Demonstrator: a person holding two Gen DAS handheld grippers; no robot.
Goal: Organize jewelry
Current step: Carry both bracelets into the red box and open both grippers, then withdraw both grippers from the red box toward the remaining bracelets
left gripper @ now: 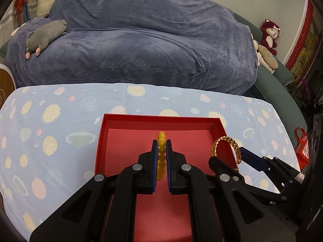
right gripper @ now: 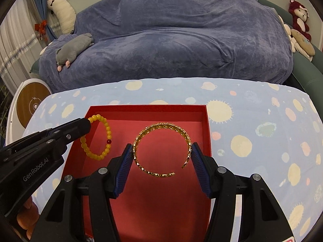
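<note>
The left gripper (left gripper: 161, 147) is pinched on a yellow bead bracelet (left gripper: 161, 151), its 2 blue pads nearly together with the beads running edge-on up the narrow gap between them. From the right wrist view the same bracelet (right gripper: 97, 137) hangs as a full loop off the gripper tip, with 1 dark red bead on its right side, over the left part of the red box (right gripper: 149, 107).

The right gripper (right gripper: 161, 151) holds a gold open bangle (right gripper: 161, 149) across its width: the blue pads stand well apart and press on the bangle's 2 opposite sides, the gap in the bangle facing the camera at lower right. In the left wrist view the bangle (left gripper: 226, 147) sits over the box's right wall.

The box (left gripper: 161, 117) is open-topped, with low red walls and a pinkish-red floor. Its floor is bare under both pieces, so there is room between them; the 2 bracelets are near each other but apart.

The box rests on a table covered by a pale blue cloth (left gripper: 50, 131) printed with suns and planets. Cloth shows wide and free to the left of the box and beyond its far wall, up to the table's far edge. Past that edge is a sofa under a blue-grey throw (left gripper: 141, 40), with a grey plush toy (left gripper: 44, 36) lying on it.
</note>
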